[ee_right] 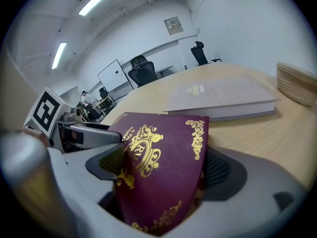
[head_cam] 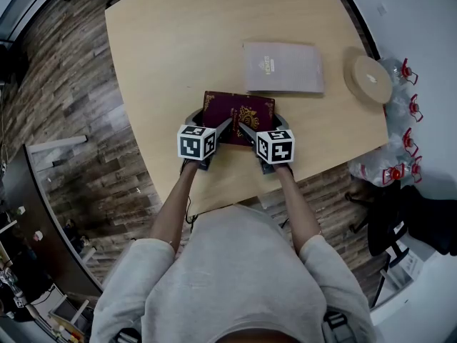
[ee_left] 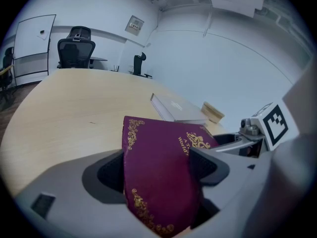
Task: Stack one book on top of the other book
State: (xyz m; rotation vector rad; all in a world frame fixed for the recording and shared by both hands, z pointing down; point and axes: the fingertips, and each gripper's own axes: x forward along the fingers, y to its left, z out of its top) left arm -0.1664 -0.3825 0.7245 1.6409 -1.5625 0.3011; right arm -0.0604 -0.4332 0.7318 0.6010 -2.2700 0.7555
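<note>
A maroon book point(head_cam: 239, 113) with gold ornament lies near the table's front edge. Both grippers hold its near edge. My left gripper point(head_cam: 214, 136) is shut on the book's point(ee_left: 158, 172) near left corner, its jaws above and below the cover. My right gripper point(head_cam: 250, 137) is shut on the same book point(ee_right: 158, 172) at its near right corner. A grey book point(head_cam: 283, 67) lies flat on the table just beyond the maroon one, also seen as a grey book point(ee_left: 176, 108) in the left gripper view and a grey book point(ee_right: 223, 98) in the right gripper view.
A round pale wooden roll point(head_cam: 368, 78) sits at the table's point(head_cam: 178, 48) right edge. Plastic bottles with red caps point(head_cam: 400, 120) stand on the floor to the right. Office chairs point(ee_left: 75, 51) stand beyond the far end of the table.
</note>
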